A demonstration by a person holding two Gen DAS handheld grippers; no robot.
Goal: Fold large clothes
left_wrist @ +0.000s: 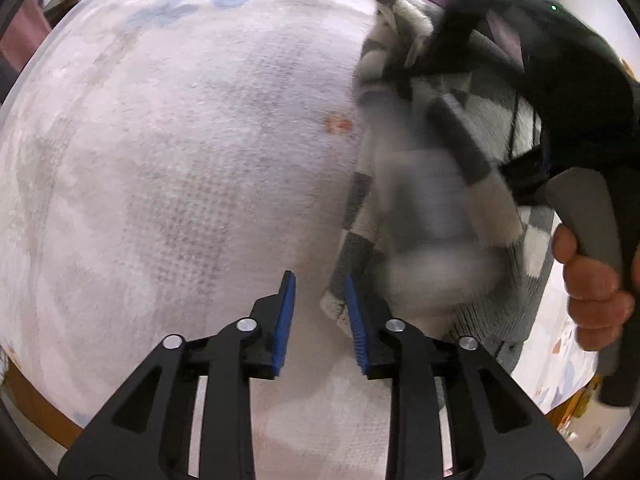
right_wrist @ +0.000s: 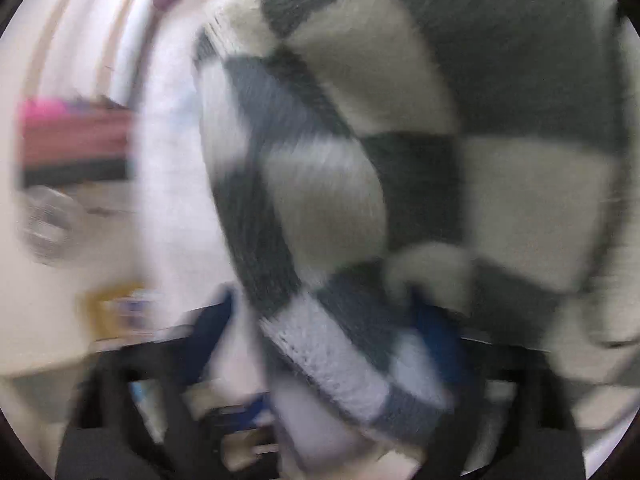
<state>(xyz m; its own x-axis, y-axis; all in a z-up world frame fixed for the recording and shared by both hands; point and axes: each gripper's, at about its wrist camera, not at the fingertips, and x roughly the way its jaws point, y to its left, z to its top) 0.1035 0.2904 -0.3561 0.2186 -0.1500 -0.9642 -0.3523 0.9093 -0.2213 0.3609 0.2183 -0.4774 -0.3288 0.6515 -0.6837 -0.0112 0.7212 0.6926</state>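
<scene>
Checkered sweater (left_wrist: 432,184) hangs from raised right tool (left_wrist: 532,60)

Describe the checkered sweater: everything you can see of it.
The checkered sweater is a thick, fuzzy knit in dark grey and off-white squares, with a ribbed grey hem. It hangs bunched and lifted above the pale patterned bedcover, a sleeve trailing down so its cuff sits near the open left hand-held gripper, not gripped by it. In the right wrist view, blurred by motion, it drapes over the right hand-held gripper; whether that one is clamped on it cannot be told.
</scene>
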